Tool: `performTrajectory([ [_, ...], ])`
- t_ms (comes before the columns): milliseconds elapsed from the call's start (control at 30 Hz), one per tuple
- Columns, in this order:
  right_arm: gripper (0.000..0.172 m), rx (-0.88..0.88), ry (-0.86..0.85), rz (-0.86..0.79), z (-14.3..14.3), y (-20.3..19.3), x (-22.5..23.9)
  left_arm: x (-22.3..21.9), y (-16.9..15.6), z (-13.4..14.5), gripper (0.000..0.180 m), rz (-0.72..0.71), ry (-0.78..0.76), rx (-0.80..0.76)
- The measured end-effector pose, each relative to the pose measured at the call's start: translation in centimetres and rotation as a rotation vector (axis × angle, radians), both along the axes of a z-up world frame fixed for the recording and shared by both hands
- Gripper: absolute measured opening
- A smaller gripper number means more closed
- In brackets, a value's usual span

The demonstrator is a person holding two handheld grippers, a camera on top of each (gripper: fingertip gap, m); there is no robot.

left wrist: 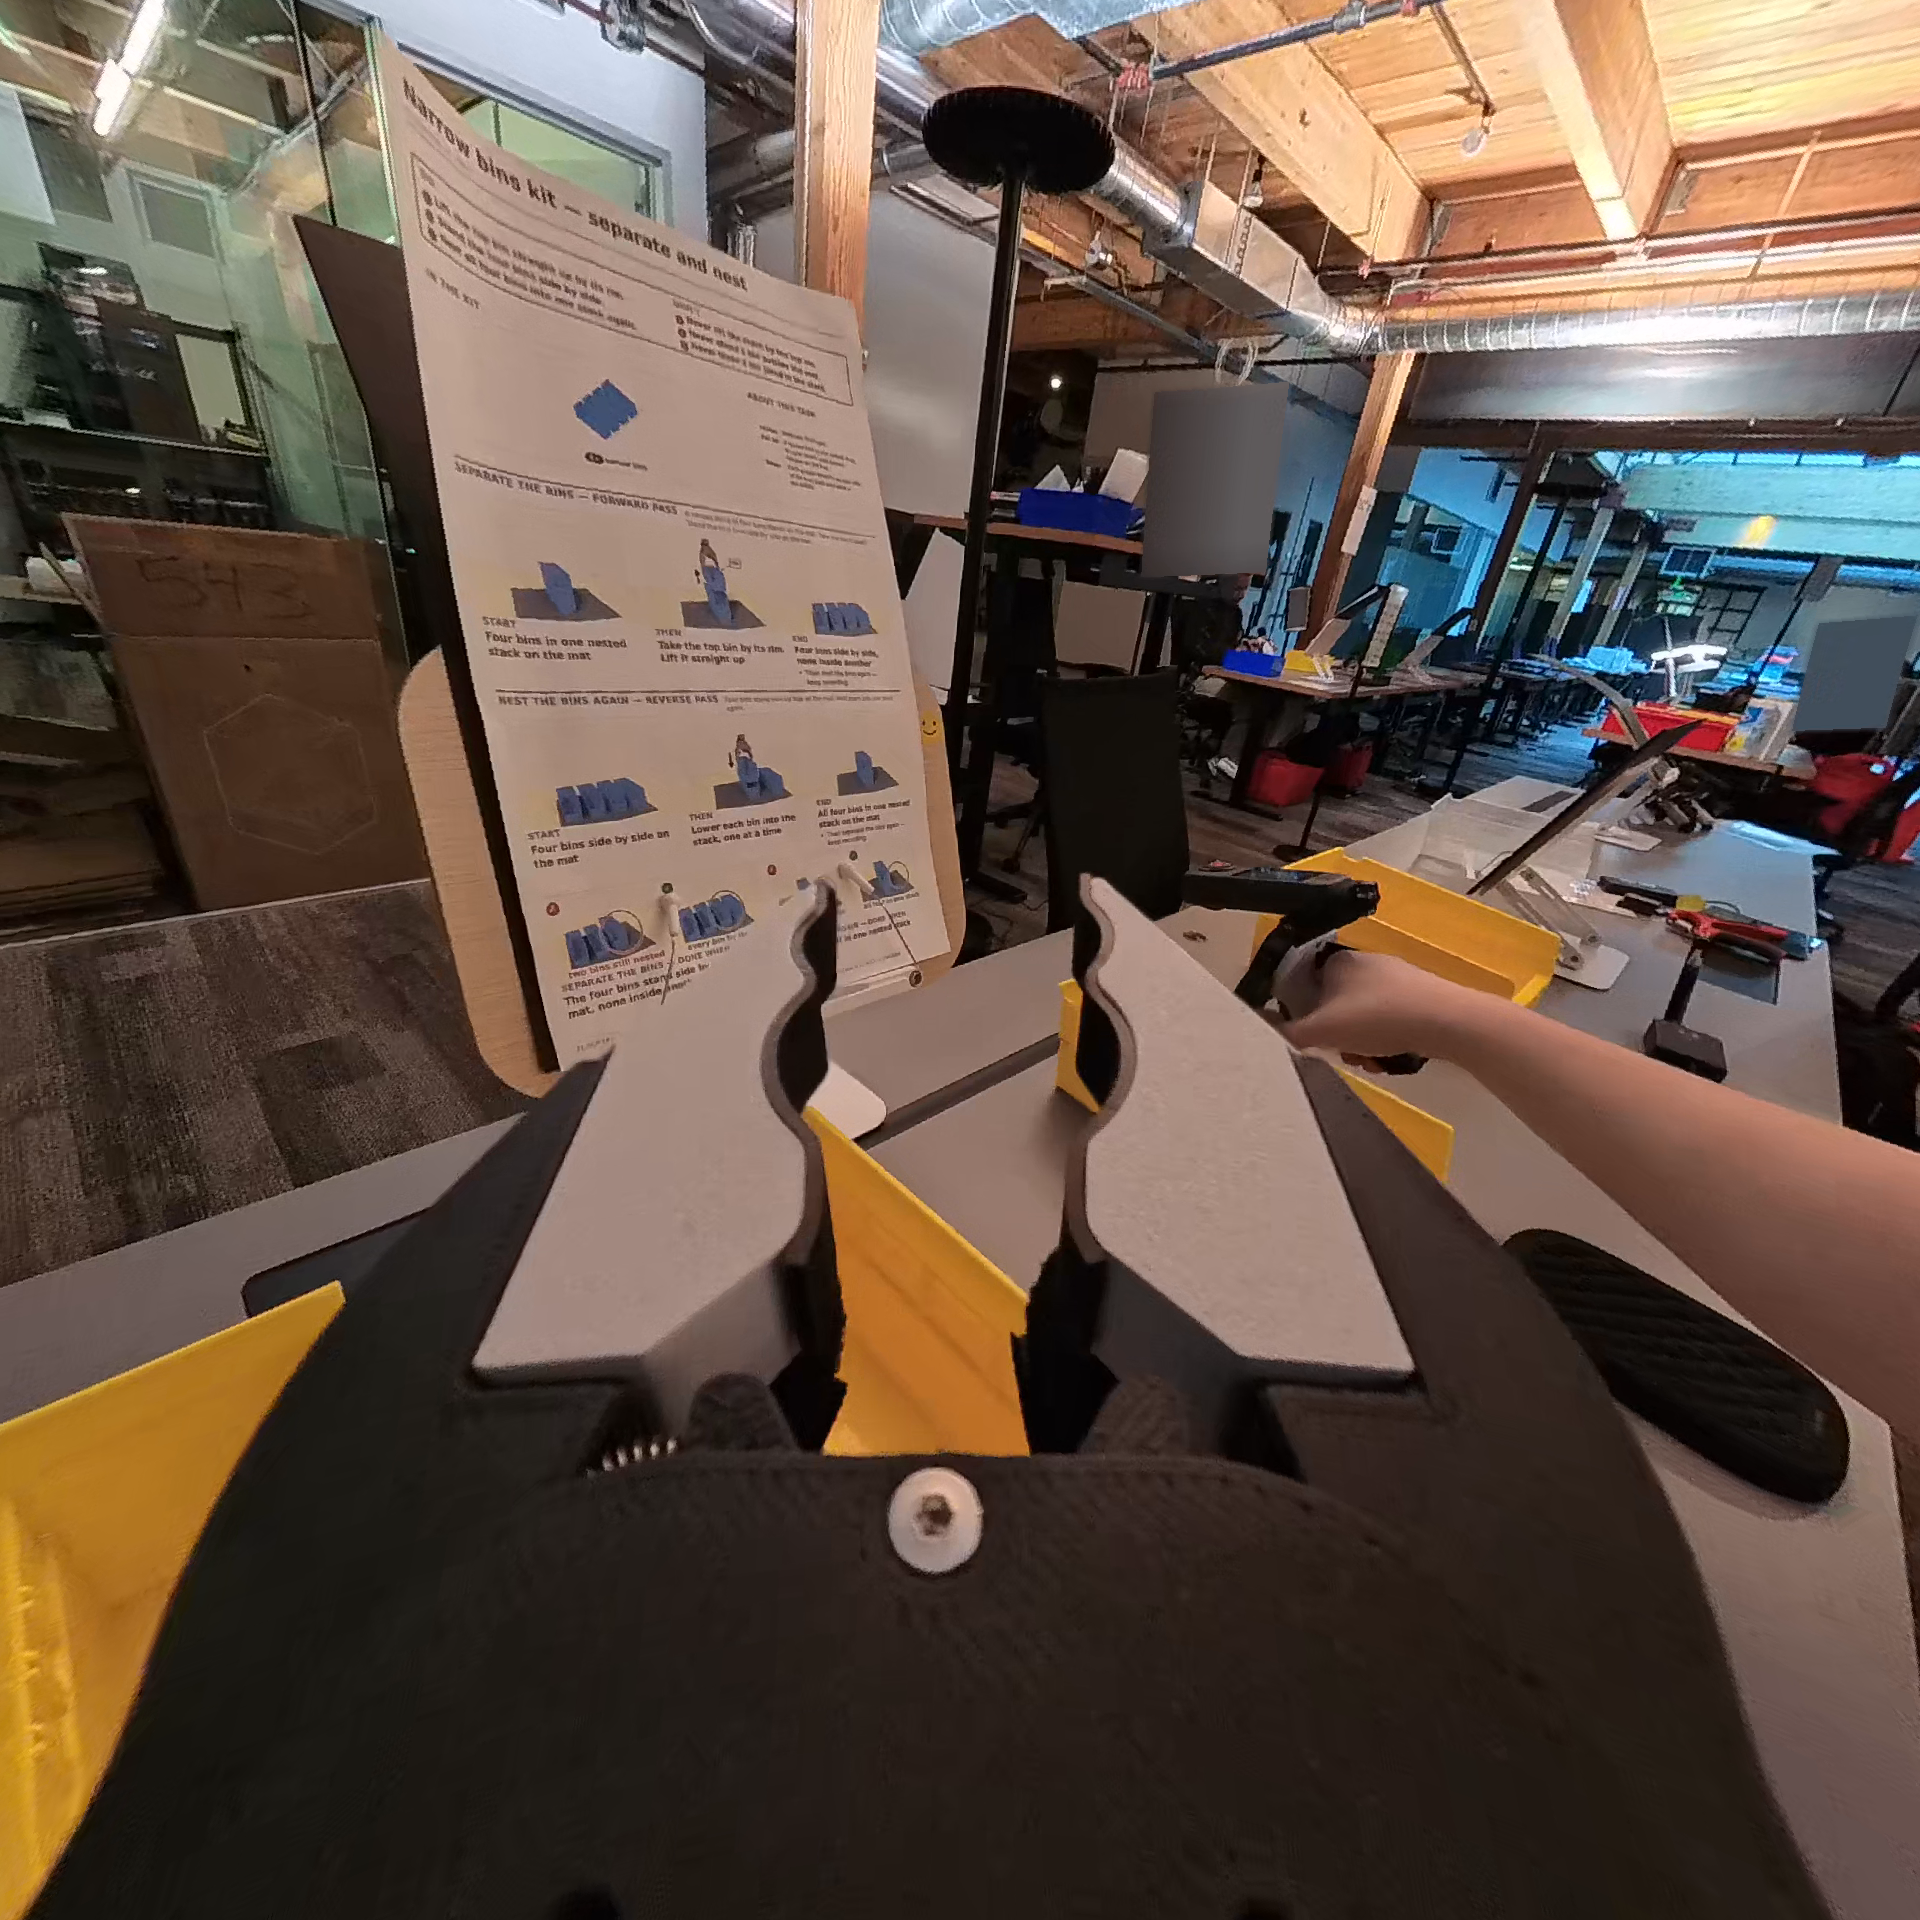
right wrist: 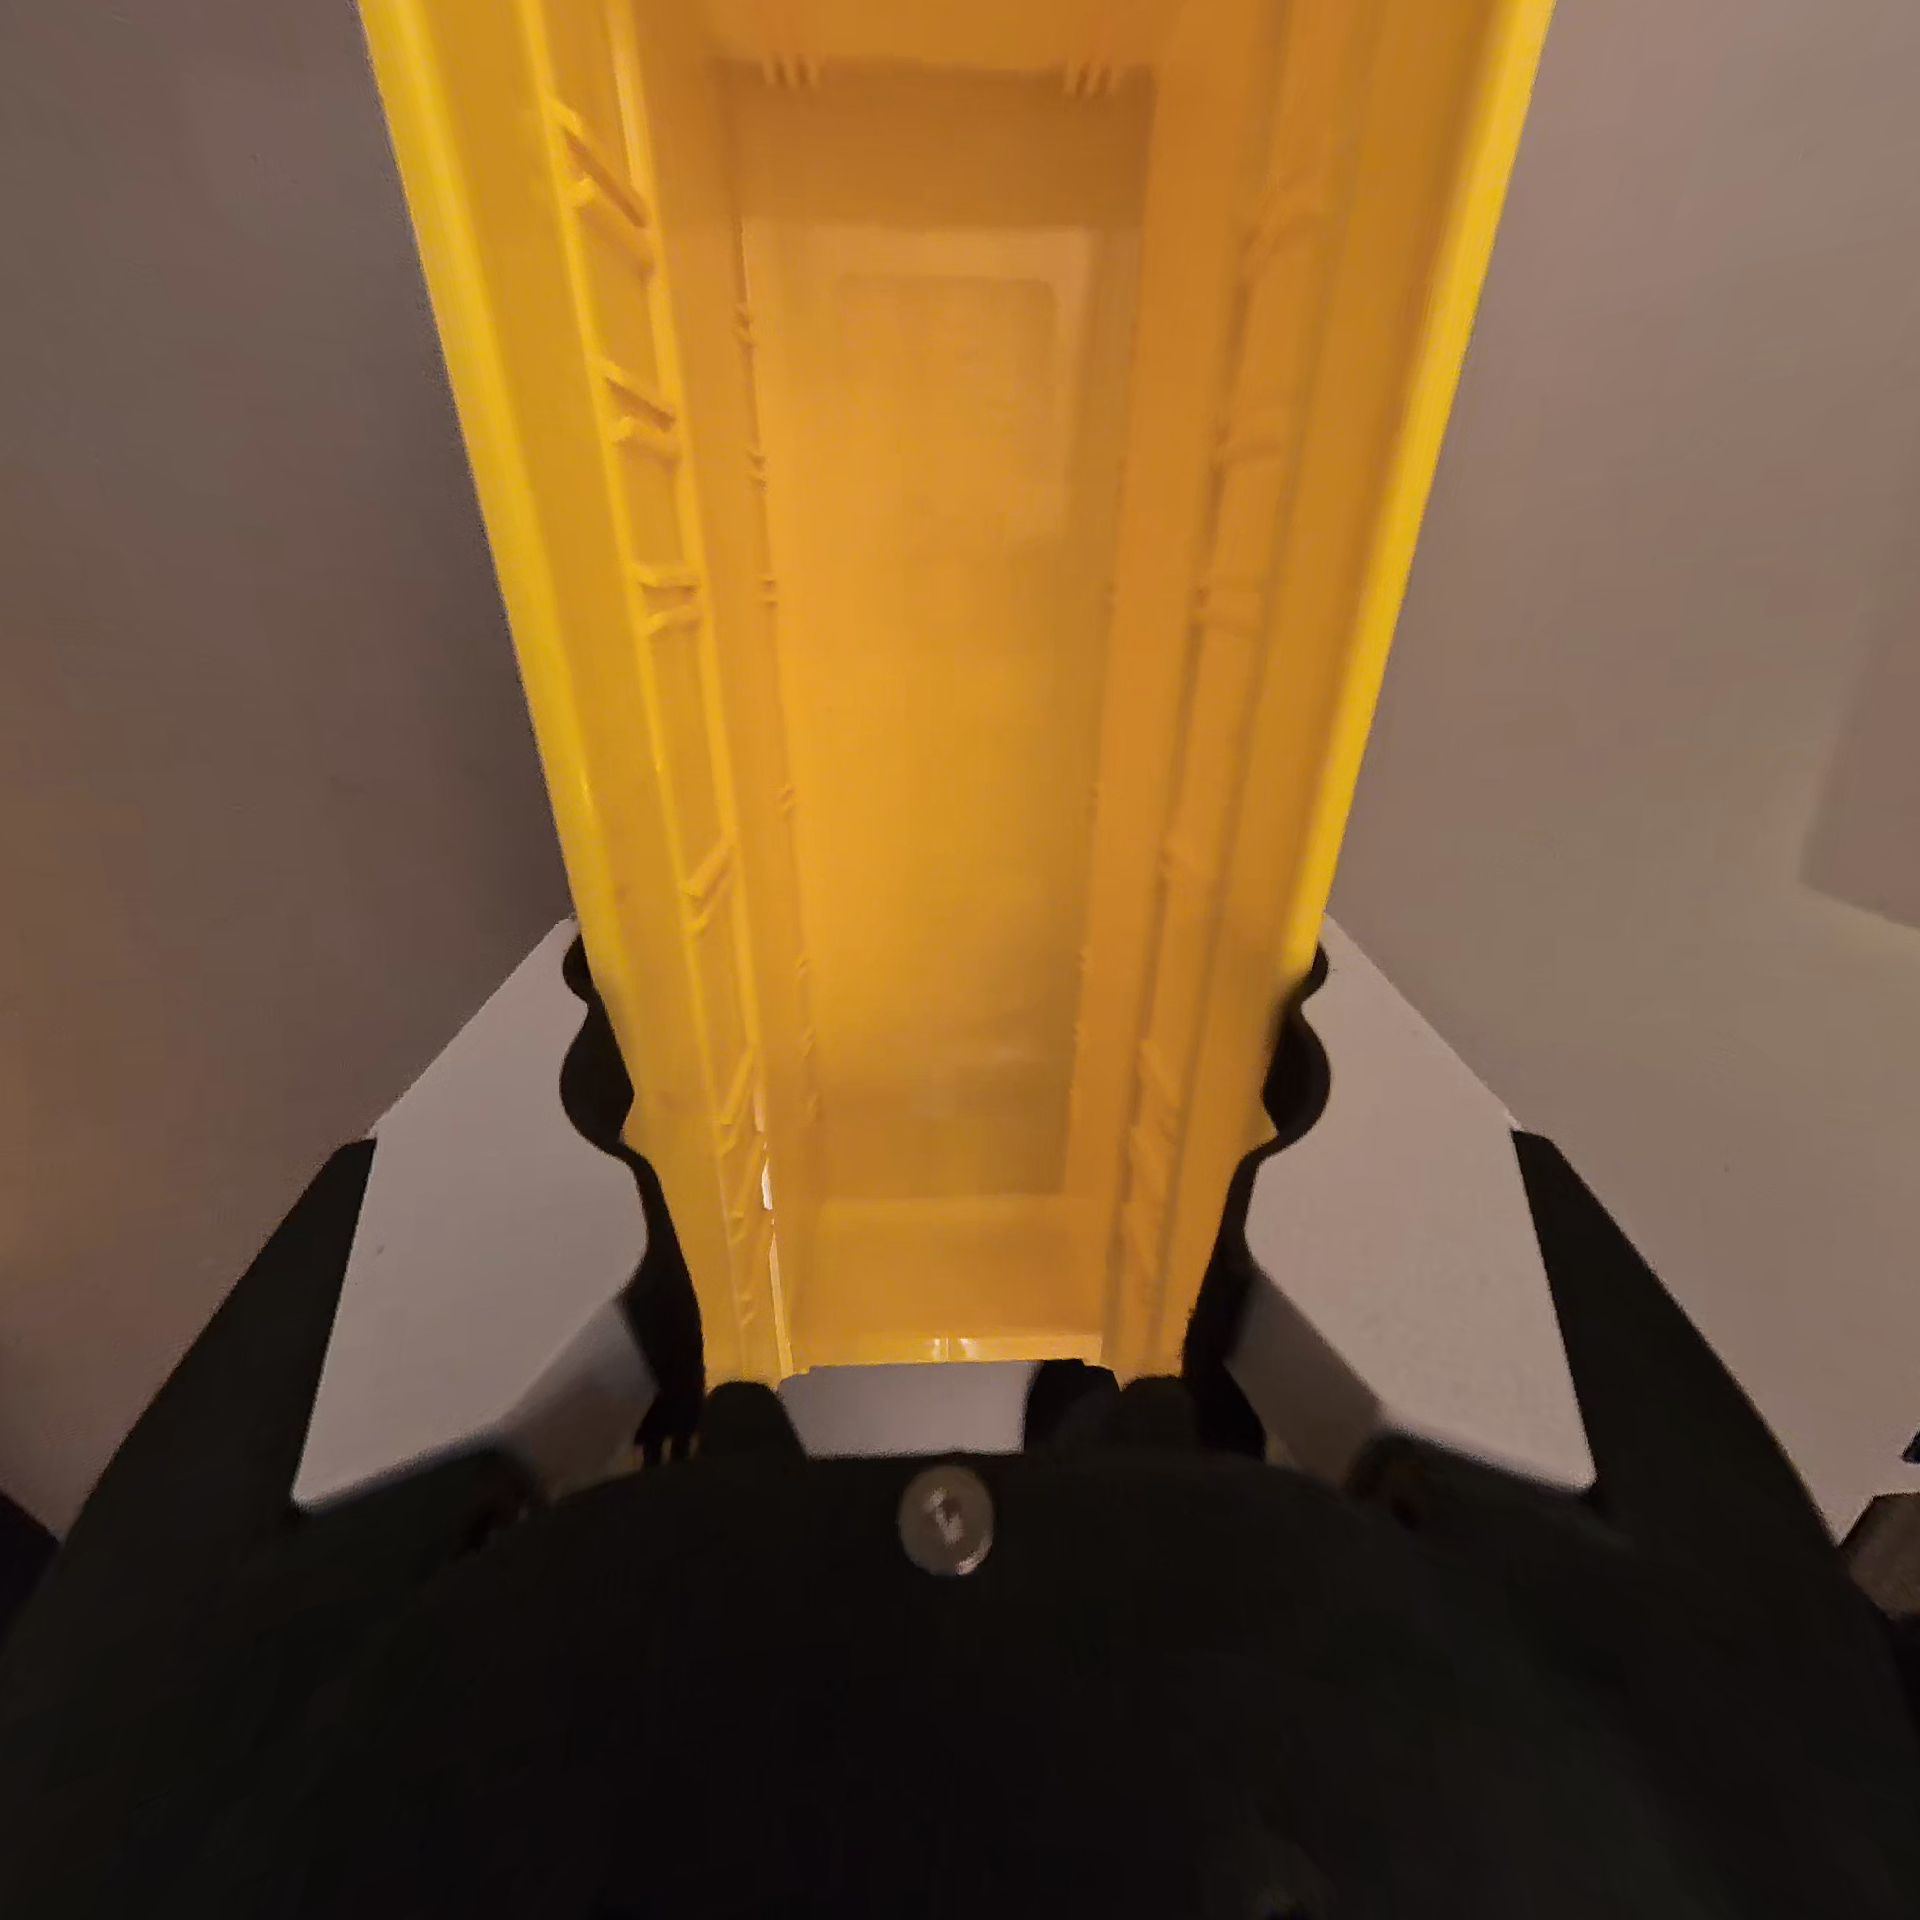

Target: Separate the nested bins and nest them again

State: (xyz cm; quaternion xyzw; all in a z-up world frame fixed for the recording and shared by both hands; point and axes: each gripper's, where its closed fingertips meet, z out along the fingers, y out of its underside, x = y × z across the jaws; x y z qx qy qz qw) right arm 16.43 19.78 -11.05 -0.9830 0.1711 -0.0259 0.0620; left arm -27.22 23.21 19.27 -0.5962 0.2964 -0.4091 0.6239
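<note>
In the left wrist view my left gripper [left wrist: 956,904] is open, with nothing between its fingertips. It hovers over a yellow bin [left wrist: 914,1299] whose wall runs under the gap between the fingers. Another yellow bin [left wrist: 156,1507] lies at the lower left. Farther right a hand holds my right gripper [left wrist: 1288,904] down at a yellow bin [left wrist: 1455,925] on the grey table [left wrist: 987,1143]. In the right wrist view my right gripper [right wrist: 945,951] looks down into this long yellow bin [right wrist: 935,623]. Its two pads [right wrist: 597,1039] press on the bin's outer sides.
A printed instruction sheet [left wrist: 665,623] stands on a wooden board behind the bins. A black pole [left wrist: 997,520] rises beside it. A tilted stand [left wrist: 1558,883], red-handled tools [left wrist: 1725,925] and a black oval pad [left wrist: 1673,1361] lie on the table's right.
</note>
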Motion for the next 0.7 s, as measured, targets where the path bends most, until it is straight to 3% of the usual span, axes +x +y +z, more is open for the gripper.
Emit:
performTrajectory([
  [167, 0.137, 0.008, 0.017, -0.021, -0.3, 0.1, 0.4, 0.8, -0.4, -0.6, 0.044, -0.02, 0.053, 0.012],
  [300, 0.113, -0.005, 0.02, -0.017, 0.2, 0.0, 0.1, 1.0, -0.7, -0.6, 0.045, -0.037, 0.063, 0.024],
  [433, 0.109, -0.006, 0.063, -0.023, 0.9, -0.1, -1.4, 0.9, -0.4, -0.9, 0.045, -0.034, 0.071, 0.013],
  [700, 0.108, 0.041, 0.129, 0.075, 7.2, 0.9, -8.5, -0.4, 0.3, -0.9, 0.044, -0.004, 0.041, -0.013],
])
